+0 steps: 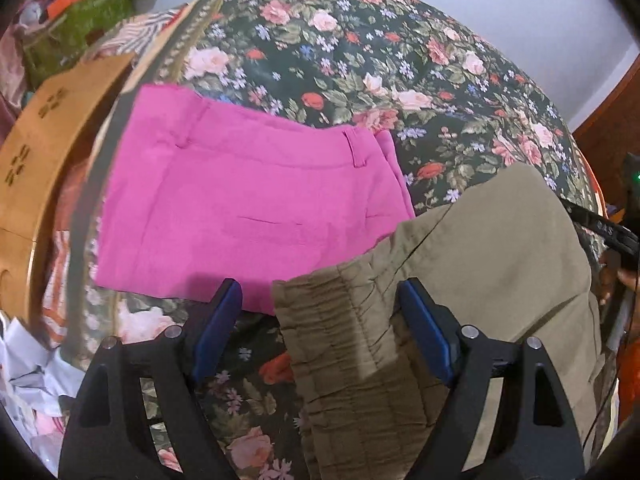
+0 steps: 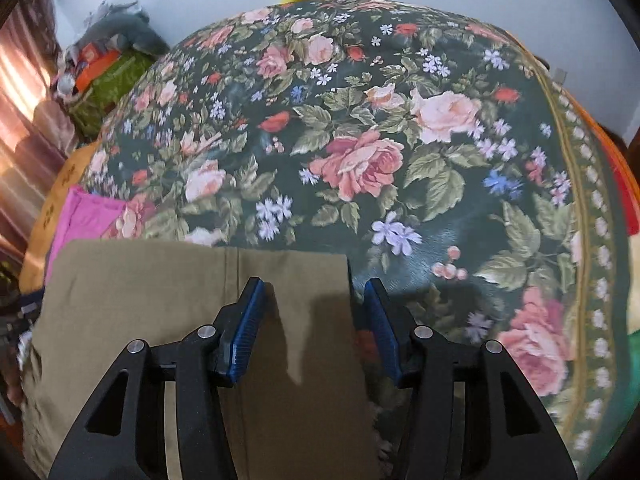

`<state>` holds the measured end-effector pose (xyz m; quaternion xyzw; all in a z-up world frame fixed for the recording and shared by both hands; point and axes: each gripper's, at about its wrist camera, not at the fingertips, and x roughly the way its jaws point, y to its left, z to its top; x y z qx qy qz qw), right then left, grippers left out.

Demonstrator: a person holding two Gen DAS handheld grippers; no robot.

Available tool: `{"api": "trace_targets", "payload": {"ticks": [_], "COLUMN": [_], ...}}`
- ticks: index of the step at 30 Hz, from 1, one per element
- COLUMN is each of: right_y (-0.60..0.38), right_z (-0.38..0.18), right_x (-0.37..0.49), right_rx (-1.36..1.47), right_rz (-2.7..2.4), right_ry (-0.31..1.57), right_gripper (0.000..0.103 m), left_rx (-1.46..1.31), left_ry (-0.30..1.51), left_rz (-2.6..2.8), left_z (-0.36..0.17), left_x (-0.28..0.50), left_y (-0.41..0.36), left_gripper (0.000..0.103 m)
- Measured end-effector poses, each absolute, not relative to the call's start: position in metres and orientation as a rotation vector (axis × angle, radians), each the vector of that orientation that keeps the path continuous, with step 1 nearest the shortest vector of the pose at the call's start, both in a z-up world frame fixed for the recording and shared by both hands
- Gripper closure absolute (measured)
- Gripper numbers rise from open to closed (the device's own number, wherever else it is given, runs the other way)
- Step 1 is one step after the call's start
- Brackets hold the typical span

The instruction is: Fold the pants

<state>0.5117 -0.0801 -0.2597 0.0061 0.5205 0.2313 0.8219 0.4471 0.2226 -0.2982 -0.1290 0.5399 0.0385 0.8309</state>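
Note:
Olive-green pants lie folded on the floral bedspread; their gathered elastic waistband runs between my left gripper's fingers. My left gripper is open just above the waistband, holding nothing. In the right wrist view the pants lie flat with a straight far edge and a seam. My right gripper is open over the pants' right edge, one finger over the cloth, the other over the bedspread.
Folded pink pants lie on the bed left of the olive pair, also seen in the right wrist view. A wooden bed frame runs along the left. Green and orange clutter sits beyond.

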Motion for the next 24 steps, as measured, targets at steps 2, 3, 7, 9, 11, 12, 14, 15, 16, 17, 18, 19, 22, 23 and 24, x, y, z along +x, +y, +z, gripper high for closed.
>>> {"api": "trace_targets", "payload": {"ticks": [2,3,7,9,11,12,14,15,16,17,18,19,22,23,24], "right_y": [-0.080,-0.079,-0.076,-0.071,-0.065,-0.064,-0.066,-0.069,-0.072,-0.075,-0.079,-0.082,-0.094,-0.095,-0.096], "right_z": [-0.262,-0.263,-0.262,-0.260,-0.254,-0.251,-0.236,-0.229,-0.219,-0.210,-0.199,-0.186,-0.137,-0.125,-0.114], "right_x": [0.511,0.510,0.507,0.505,0.498,0.496,0.491,0.490,0.489,0.489,0.488,0.486,0.476,0.472,0.467], "right_rx": [0.041,0.045,0.011,-0.025,-0.094,-0.116,-0.142,-0.143,-0.141,-0.139,-0.133,-0.125,-0.093,-0.089,-0.087], "right_rz": [0.506,0.520,0.515,0.506,0.492,0.486,0.476,0.474,0.471,0.468,0.469,0.468,0.460,0.460,0.458], "right_ry": [1.105,1.113,1.113,1.093,1.050,1.030,0.975,0.952,0.925,0.902,0.877,0.848,0.742,0.719,0.693], "right_gripper": [0.061,0.066,0.091,0.091,0.091,0.092,0.092,0.092,0.092,0.092,0.092,0.092,0.092,0.092,0.092], "left_rx": [-0.289,-0.314,-0.384,-0.340,-0.285,-0.259,-0.201,-0.172,-0.154,-0.143,-0.128,-0.111,-0.076,-0.069,-0.063], "left_ry": [1.147,1.150,1.156,1.147,1.133,1.125,1.097,1.078,1.061,1.047,1.028,1.004,0.922,0.903,0.882], "left_rz": [0.062,0.044,0.012,0.025,0.057,0.073,0.112,0.130,0.142,0.149,0.155,0.160,0.164,0.164,0.161], "left_z": [-0.300,-0.301,-0.301,-0.297,-0.290,-0.287,-0.276,-0.268,-0.261,-0.254,-0.246,-0.236,-0.201,-0.192,-0.181], "left_x": [0.447,0.447,0.446,0.444,0.442,0.441,0.440,0.438,0.437,0.437,0.436,0.434,0.428,0.426,0.424], "left_y": [0.223,0.225,0.226,0.220,0.214,0.213,0.209,0.208,0.206,0.205,0.203,0.201,0.192,0.189,0.186], "left_gripper": [0.024,0.030,0.046,0.050,0.053,0.055,0.056,0.057,0.058,0.058,0.058,0.058,0.058,0.058,0.058]}}
